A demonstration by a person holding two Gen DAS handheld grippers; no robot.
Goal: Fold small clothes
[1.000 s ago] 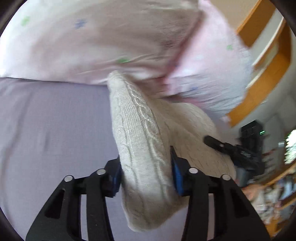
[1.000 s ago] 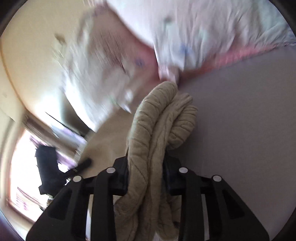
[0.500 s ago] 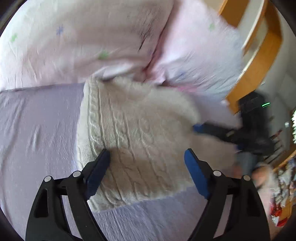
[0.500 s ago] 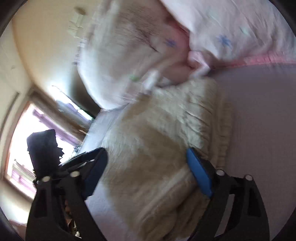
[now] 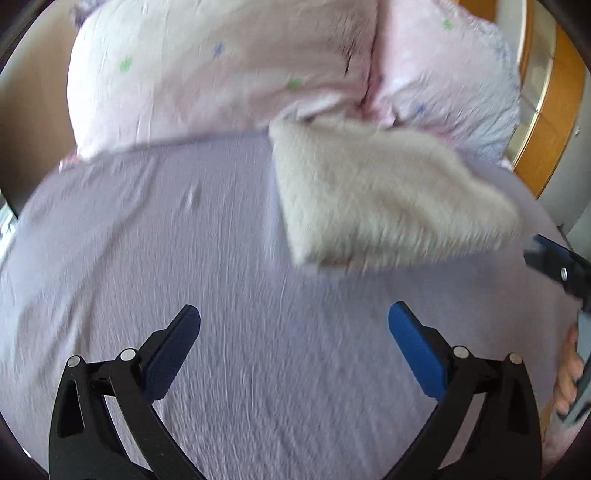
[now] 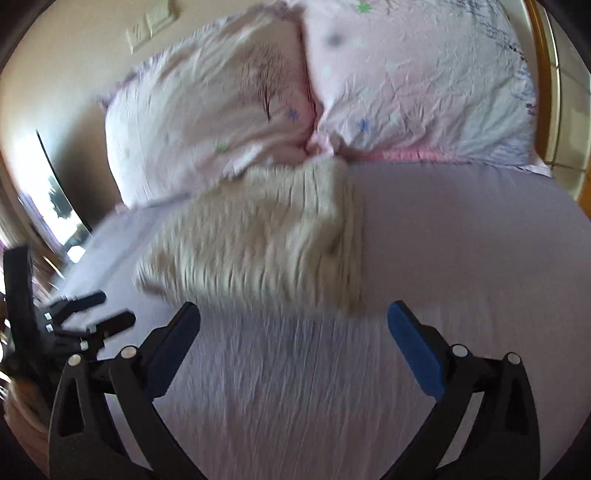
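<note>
A cream cable-knit garment [image 5: 376,199] lies folded on the lilac bed sheet [image 5: 207,266], its far edge against the pillows. It also shows in the right wrist view [image 6: 266,236]. My left gripper [image 5: 293,321] is open and empty, pulled back from the garment's near edge. My right gripper [image 6: 293,321] is open and empty, just short of the garment. The right gripper shows at the right edge of the left wrist view [image 5: 557,266]. The left gripper shows at the left of the right wrist view [image 6: 81,314].
Two pink flowered pillows [image 6: 229,110] [image 6: 424,88] lie at the head of the bed. A wooden bed frame [image 5: 546,122] runs along the right. A window [image 6: 55,206] is at the left. A beige wall with switches [image 6: 147,26] is behind.
Both grippers let go of the knit garment and opened wide, then drew back from it. The garment now lies flat and folded on the sheet.
</note>
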